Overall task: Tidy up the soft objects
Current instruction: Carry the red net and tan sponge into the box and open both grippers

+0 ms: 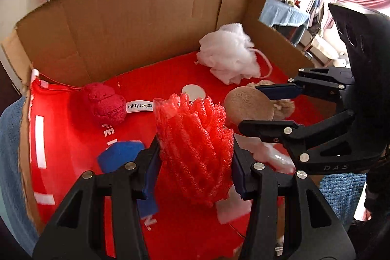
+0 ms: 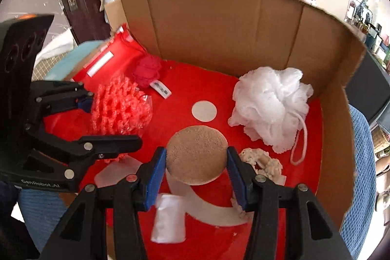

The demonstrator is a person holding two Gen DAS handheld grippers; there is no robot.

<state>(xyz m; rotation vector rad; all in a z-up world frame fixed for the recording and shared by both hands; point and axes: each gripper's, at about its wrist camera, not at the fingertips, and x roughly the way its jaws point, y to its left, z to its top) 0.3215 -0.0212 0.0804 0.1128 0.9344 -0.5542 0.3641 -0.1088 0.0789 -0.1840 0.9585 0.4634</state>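
Both grippers are loaded over the cardboard box: left gripper pinches the red foam net, right gripper clamps the tan round sponge. I'd squeeze lightly, lower each onto bare red liner, clear of the white mesh pouf.

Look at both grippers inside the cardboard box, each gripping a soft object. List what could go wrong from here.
1. The left gripper squeezes the red foam net, which looks springy; it may slip out or stay crushed.
2. The right gripper pinches the tan round sponge by its edges only, so it might twist free.
3. Both grippers work close together; their arms could bump, or brush the white mesh pouf or cream scrunchie.
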